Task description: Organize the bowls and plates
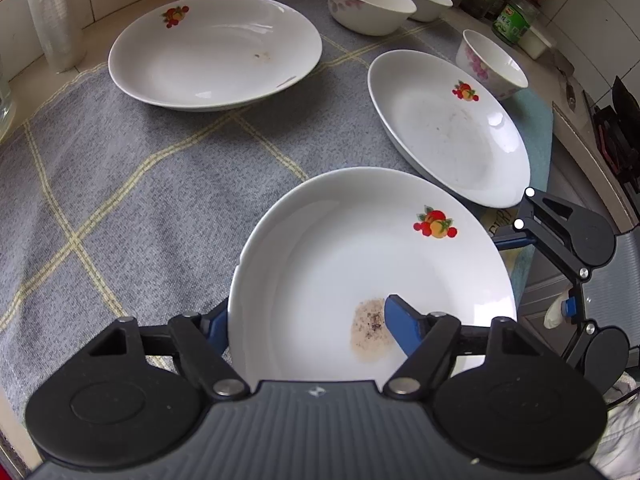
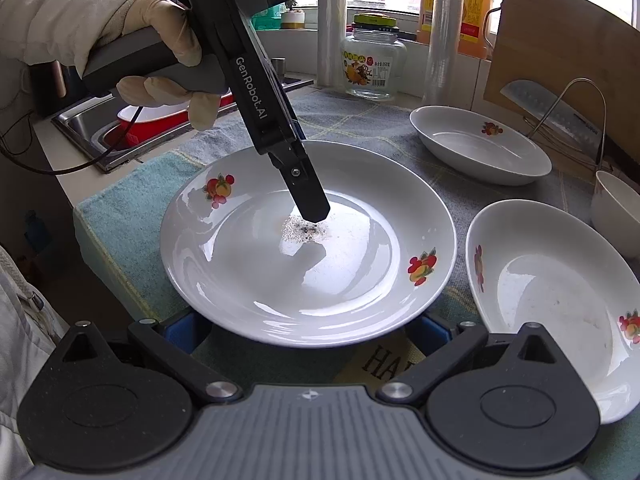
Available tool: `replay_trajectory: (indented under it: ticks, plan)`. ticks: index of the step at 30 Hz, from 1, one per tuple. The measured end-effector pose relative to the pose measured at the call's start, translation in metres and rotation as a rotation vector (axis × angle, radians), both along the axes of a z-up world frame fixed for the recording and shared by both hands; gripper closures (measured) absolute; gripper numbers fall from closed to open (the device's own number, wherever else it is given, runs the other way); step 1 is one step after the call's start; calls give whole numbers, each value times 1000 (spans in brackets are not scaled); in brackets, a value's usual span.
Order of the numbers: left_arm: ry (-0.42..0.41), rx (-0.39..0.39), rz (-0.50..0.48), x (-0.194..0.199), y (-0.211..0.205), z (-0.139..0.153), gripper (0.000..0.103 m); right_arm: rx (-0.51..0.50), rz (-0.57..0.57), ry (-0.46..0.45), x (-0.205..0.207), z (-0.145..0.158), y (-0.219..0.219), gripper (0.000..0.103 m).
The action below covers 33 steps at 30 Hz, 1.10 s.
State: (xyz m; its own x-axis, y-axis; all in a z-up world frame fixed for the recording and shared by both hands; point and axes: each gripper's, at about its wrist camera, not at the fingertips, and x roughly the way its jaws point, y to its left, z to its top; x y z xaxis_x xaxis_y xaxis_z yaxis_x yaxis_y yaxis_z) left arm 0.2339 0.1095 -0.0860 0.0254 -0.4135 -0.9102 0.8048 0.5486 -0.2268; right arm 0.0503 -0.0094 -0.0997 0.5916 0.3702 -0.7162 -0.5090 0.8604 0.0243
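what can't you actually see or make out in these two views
- Left wrist view: outer finger of the left gripper is behind the plate rim, so the clamp itself is hidden.
- Right wrist view: fingertips of the right gripper are under the plate's near rim; contact is unclear.
- Right wrist view: jar label is too small to read.
- Right wrist view: bowl is cut by the edge.

A home kitchen: steel sink (image 2: pixel 100 128), oil jug (image 2: pixel 472 8), jars (image 2: pixel 372 60), knife (image 2: pixel 552 112) and cutting board (image 2: pixel 560 40) along a tiled counter.
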Motion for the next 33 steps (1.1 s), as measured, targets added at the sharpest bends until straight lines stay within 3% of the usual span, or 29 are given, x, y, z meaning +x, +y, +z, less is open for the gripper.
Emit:
replay_trajectory:
  ticks: [16, 33]
  plan:
    - [-49, -52, 69, 5, 35, 23, 28, -24, 56, 2, 20, 15, 15, 0]
    - [-120, -84, 174, 63, 99, 36, 28, -12, 122, -19, 96, 16, 72, 0]
